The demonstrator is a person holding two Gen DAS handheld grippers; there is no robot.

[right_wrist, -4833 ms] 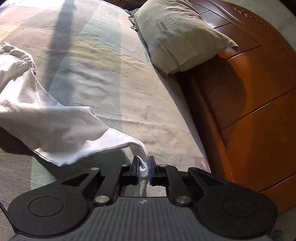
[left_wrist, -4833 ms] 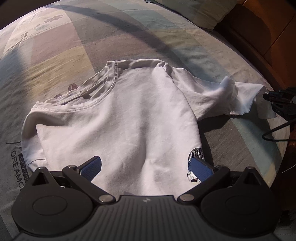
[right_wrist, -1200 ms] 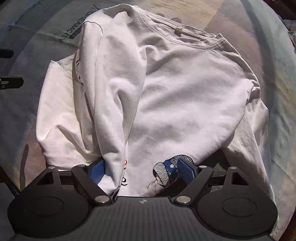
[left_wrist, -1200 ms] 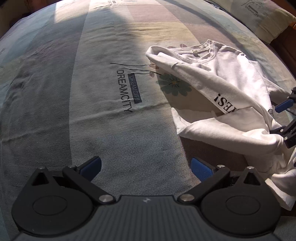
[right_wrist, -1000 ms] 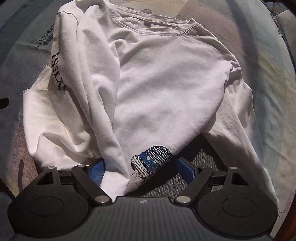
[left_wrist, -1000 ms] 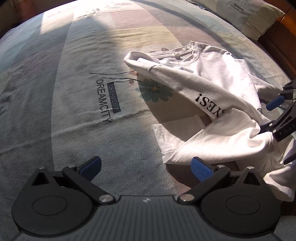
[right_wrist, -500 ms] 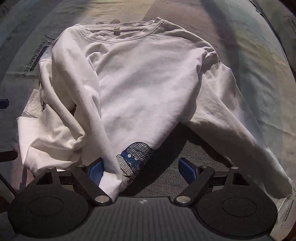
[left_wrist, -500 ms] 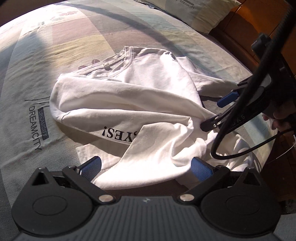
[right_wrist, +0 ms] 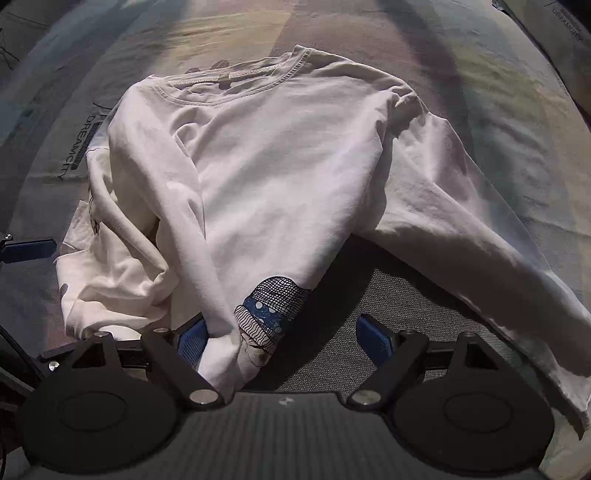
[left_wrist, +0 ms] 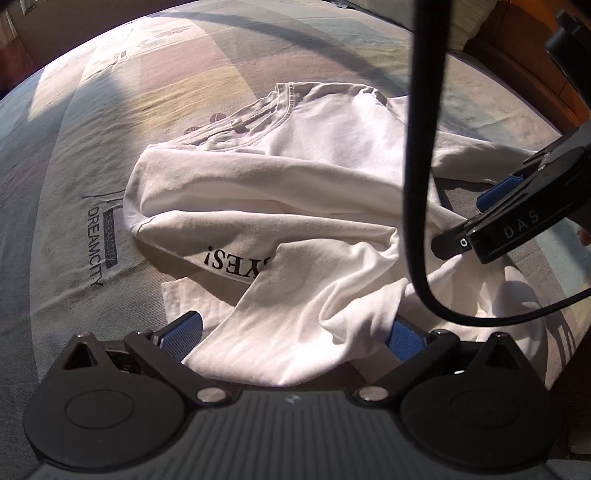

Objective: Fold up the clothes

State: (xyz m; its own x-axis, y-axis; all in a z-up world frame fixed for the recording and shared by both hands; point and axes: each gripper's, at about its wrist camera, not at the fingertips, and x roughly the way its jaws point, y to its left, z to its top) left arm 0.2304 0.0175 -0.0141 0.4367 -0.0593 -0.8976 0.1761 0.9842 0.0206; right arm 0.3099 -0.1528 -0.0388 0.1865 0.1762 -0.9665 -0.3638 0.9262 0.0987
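**Q:** On the bed, where does the garment lie, and how is it arranged?

**A:** Across the striped bedsheet [right_wrist: 461,74], printed "DREAMCITY", lies the white long-sleeved shirt [right_wrist: 280,177], collar [right_wrist: 236,79] toward 12 o'clock in my right wrist view. One sleeve [right_wrist: 461,236] runs out toward 4 o'clock and lies flat. The other sleeve is folded over the body at the 9 o'clock side; seen from my left wrist, its black lettering [left_wrist: 236,264] reads upside down. The hem, with its blue knitted-hat print [right_wrist: 269,306], is bunched at 6 o'clock.

**Q:** How does each tool stand?

**A:** My right tool [right_wrist: 284,338] has its blue pads spread wide. The bunched hem rests against the left pad [right_wrist: 192,341]; the right pad [right_wrist: 373,338] stands clear over bare sheet, so nothing is pinched. My left tool [left_wrist: 291,336] is likewise spread, with a fold of white cloth between the pads but not pressed by them. In the left wrist view my right tool [left_wrist: 491,221] enters from 3 o'clock, and its black cable [left_wrist: 421,155] hangs down across the picture. A pillow [left_wrist: 469,26] shows at 1 o'clock.
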